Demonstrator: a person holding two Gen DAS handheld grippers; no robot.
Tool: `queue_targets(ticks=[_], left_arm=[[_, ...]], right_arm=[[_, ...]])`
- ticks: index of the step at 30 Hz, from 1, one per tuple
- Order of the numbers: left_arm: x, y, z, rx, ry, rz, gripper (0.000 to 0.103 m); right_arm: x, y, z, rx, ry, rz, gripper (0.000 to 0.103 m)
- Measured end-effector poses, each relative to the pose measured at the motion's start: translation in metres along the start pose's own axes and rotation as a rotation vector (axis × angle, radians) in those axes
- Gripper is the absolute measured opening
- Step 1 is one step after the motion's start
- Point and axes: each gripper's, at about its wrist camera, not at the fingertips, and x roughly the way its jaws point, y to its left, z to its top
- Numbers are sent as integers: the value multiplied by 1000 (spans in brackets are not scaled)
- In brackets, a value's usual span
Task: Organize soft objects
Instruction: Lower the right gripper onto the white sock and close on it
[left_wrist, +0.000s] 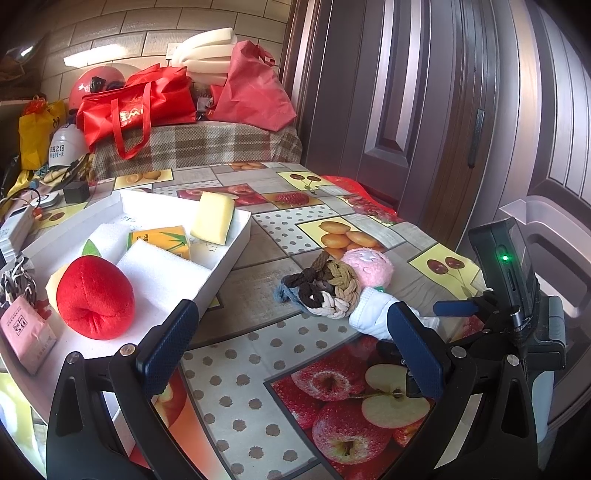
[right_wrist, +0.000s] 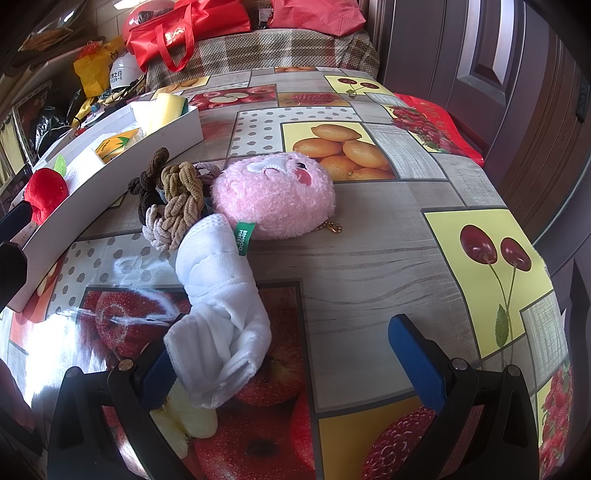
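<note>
A rolled white towel (right_wrist: 218, 288) lies on the fruit-print tablecloth, its near end between the fingers of my open right gripper (right_wrist: 288, 365) and against the left finger. Beyond it rest a pink plush (right_wrist: 273, 195) and a bunch of braided hair ties (right_wrist: 173, 199). My left gripper (left_wrist: 291, 350) stands open above bare tablecloth, with the towel (left_wrist: 369, 314) partly hidden behind its right finger. The white tray (left_wrist: 229, 251) to the left holds a red plush fruit (left_wrist: 96, 295), white foam (left_wrist: 162, 273), a yellow tissue pack (left_wrist: 162, 240) and a yellow sponge (left_wrist: 212, 218).
A pink packet (left_wrist: 26, 332) lies left of the tray. Red bags (left_wrist: 136, 107) sit on a plaid-covered bench (left_wrist: 195, 147) behind the table. A dark wooden door (left_wrist: 406, 92) stands close on the right, past the table's edge. A camera unit with a green light (left_wrist: 506, 258) is at right.
</note>
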Motion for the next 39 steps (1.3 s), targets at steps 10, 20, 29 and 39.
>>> queue_targets(ticks=[10, 20, 29, 39], left_arm=[[0, 1, 0, -2, -1, 0, 103], [-1, 1, 0, -5, -5, -3, 103], [1, 12, 3, -73, -16, -4, 103], [-1, 17, 1, -98, -16, -8, 103]], right_arm=[[0, 0, 0, 0, 0, 0, 103], [0, 0, 0, 0, 0, 0, 103], [0, 0, 0, -1, 0, 0, 103], [7, 1, 9, -10, -6, 10, 103]])
